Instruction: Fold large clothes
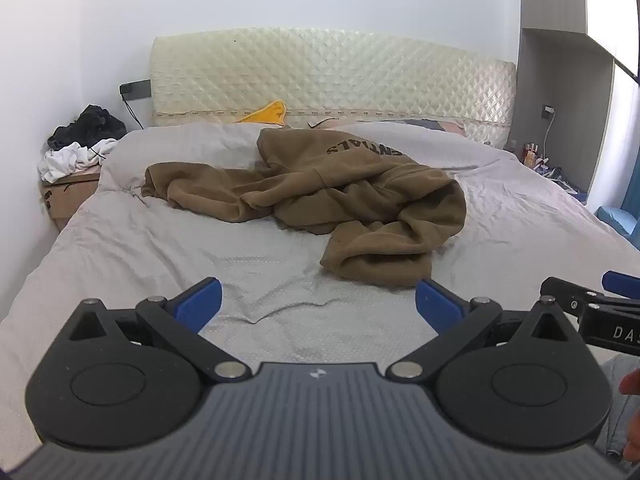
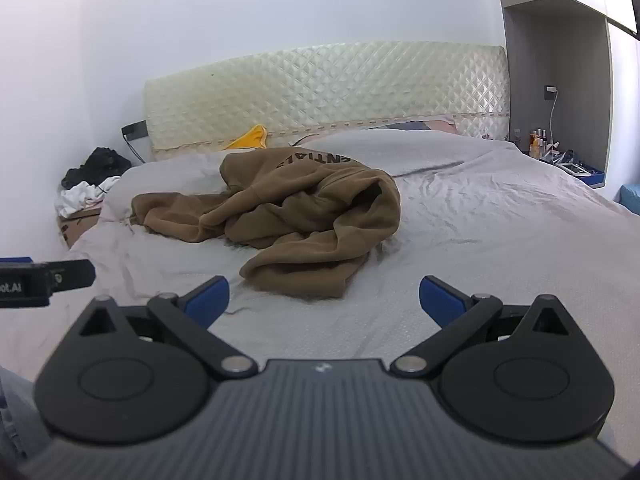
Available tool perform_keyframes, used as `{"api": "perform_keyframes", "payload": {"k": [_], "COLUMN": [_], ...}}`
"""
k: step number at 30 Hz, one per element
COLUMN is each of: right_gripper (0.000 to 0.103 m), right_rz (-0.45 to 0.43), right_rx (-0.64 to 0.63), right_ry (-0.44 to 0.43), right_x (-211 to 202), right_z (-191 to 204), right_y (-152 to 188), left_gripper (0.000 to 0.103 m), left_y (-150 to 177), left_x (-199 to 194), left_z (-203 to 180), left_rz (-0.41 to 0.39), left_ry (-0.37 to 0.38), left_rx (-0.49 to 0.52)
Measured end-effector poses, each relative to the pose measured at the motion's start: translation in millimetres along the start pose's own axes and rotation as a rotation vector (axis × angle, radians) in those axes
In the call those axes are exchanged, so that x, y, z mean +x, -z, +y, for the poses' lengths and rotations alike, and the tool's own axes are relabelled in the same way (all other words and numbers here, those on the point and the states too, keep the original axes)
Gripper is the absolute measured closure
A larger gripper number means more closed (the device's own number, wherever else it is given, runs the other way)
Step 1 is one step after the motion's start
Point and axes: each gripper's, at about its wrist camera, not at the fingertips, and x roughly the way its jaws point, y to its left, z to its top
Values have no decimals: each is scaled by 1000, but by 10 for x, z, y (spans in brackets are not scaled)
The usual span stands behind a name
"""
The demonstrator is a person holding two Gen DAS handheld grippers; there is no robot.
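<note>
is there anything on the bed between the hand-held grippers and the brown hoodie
Nothing visible. Only bare grey bedsheet lies between the open left hand-held gripper and the crumpled brown hoodie, and the same holds for the open right hand-held gripper. The yellow item and the clothes pile sit beyond or beside it.

wrist views: bed foot | facing headboard (image 1: 332,76) | shared: hoodie (image 1: 320,188)

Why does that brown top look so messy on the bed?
The brown sweatshirt lies crumpled in a heap on the grey bed cover, bunched and twisted with its printed lettering upside down. It has not been spread flat or folded yet. Both grippers are open and hold nothing.
</note>
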Motion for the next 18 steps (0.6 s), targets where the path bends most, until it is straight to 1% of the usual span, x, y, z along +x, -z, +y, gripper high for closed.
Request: {"api": "perform_keyframes", "payload": {"k": [8, 10, 14, 18], "right_gripper": [0, 0, 0, 0], "right_rz": [4, 2, 9, 12], "right_rx": [1, -2, 6, 7], "right_ry": [1, 1, -16, -15], "right_x": [-4, 1, 11, 9], "right_z": [-5, 14, 25, 55], "right_y": [-6, 3, -9, 8], "left_gripper": [0, 0, 0, 0], "left_y": [4, -26, -44, -68], "left_x": [49, -4, 15, 43], "left_z": [-37, -7, -30, -61], "left_rz": [7, -3, -1, -2], "left_ry": [-5, 0, 2, 5], "left_rx": [2, -5, 0, -4]}}
